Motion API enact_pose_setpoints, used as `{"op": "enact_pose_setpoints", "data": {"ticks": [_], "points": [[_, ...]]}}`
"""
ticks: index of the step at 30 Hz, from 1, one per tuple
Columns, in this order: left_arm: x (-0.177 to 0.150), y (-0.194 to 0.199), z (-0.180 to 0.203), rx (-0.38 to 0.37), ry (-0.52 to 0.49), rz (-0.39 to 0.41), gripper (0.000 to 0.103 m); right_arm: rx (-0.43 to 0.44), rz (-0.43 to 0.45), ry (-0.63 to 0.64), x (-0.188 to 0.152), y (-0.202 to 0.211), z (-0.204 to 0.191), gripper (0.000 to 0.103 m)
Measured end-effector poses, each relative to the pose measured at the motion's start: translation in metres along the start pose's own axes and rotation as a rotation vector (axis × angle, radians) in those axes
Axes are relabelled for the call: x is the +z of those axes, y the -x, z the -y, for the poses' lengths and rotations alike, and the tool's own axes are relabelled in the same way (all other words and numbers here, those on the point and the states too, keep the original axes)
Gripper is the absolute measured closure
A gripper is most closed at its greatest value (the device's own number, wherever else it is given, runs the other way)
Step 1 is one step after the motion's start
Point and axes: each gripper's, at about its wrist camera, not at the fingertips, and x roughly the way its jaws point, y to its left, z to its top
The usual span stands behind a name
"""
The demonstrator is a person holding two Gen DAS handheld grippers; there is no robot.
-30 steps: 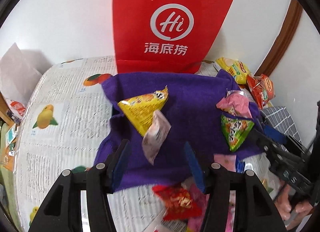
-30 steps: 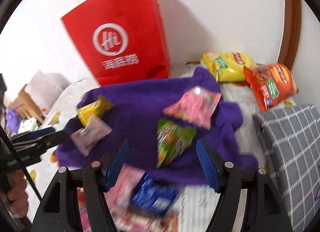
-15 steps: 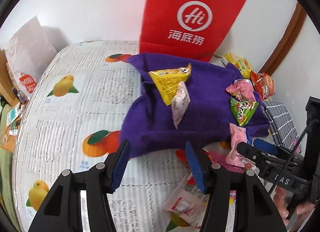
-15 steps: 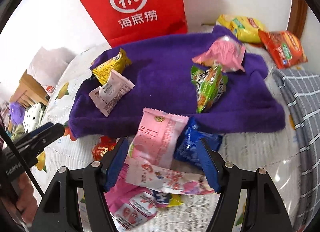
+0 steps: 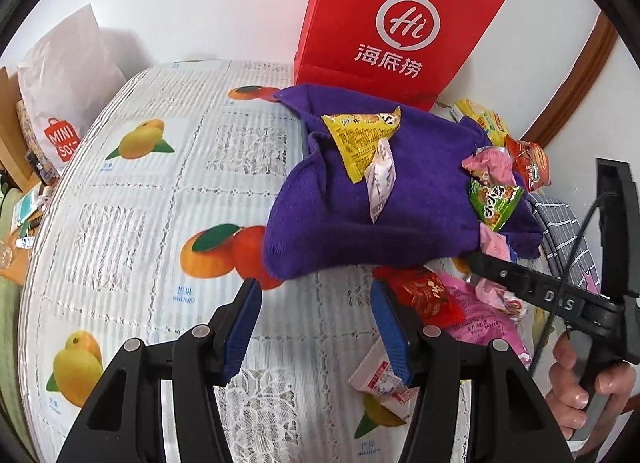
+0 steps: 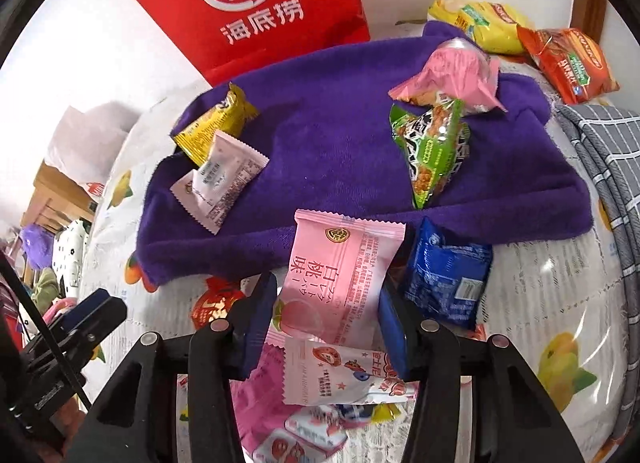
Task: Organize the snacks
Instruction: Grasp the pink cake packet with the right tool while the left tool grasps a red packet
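A purple cloth (image 6: 340,143) on the fruit-print tablecloth (image 5: 160,203) carries a yellow packet (image 6: 212,127), a pale sachet (image 6: 220,179), a green packet (image 6: 432,151) and a crumpled pink packet (image 6: 452,75). At the cloth's near edge lies a pink peach packet (image 6: 344,271). My right gripper (image 6: 326,327) straddles it; its jaws are closing and the pads meet the packet's side edges. A blue packet (image 6: 448,275) lies just right of it. My left gripper (image 5: 316,327) stands open over the tablecloth, nothing between its fingers, short of the purple cloth (image 5: 400,223).
A red paper bag (image 5: 400,23) stands behind the cloth against the wall. Yellow (image 6: 480,23) and orange (image 6: 572,63) chip bags lie at the back right, beside a grey checked cloth (image 6: 608,167). More packets are heaped under the right gripper. A red wrapper (image 5: 420,295) and white sachet (image 5: 380,379) lie nearby.
The right gripper came down over the heap and its jaws narrowed around the pink peach packet. The left gripper drew back and left, from over the purple cloth to the tablecloth.
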Motion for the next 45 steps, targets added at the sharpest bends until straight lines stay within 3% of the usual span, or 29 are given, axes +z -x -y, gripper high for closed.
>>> {"op": "enact_pose_setpoints", "data": {"ticks": [5,10,15,22,26,29,34,38,45], "points": [[-0.005,0.003,0.011,-0.012,-0.003,-0.003,0.048,0.089,0.066,0.016,-0.008,0.028,-0.002,0.054],[-0.009,0.003,0.034,-0.028,-0.046,-0.004,0.048,0.121,0.117,0.067,-0.019,0.056,-0.002,0.054],[-0.004,-0.011,0.058,-0.063,-0.057,-0.034,0.048,0.155,0.182,0.098,-0.033,0.09,0.013,0.054],[0.004,-0.045,0.082,-0.055,-0.06,-0.094,0.048,0.199,0.245,0.114,-0.039,0.115,0.031,0.054],[0.004,-0.065,0.091,-0.009,-0.063,-0.135,0.048,0.173,0.251,0.13,-0.044,0.113,0.043,0.054],[0.003,-0.07,0.092,0.005,-0.07,-0.131,0.049,0.107,0.235,0.133,-0.051,0.102,0.055,0.054],[-0.001,-0.072,0.095,0.032,-0.101,-0.116,0.054,0.055,0.144,0.092,-0.063,0.072,0.077,0.054],[-0.007,-0.066,0.09,0.002,-0.112,-0.108,0.061,0.016,0.092,0.07,-0.071,0.058,0.085,0.054],[-0.01,-0.034,0.067,-0.016,-0.087,-0.081,0.062,0.042,0.15,0.078,-0.074,0.084,0.07,0.054]]}}
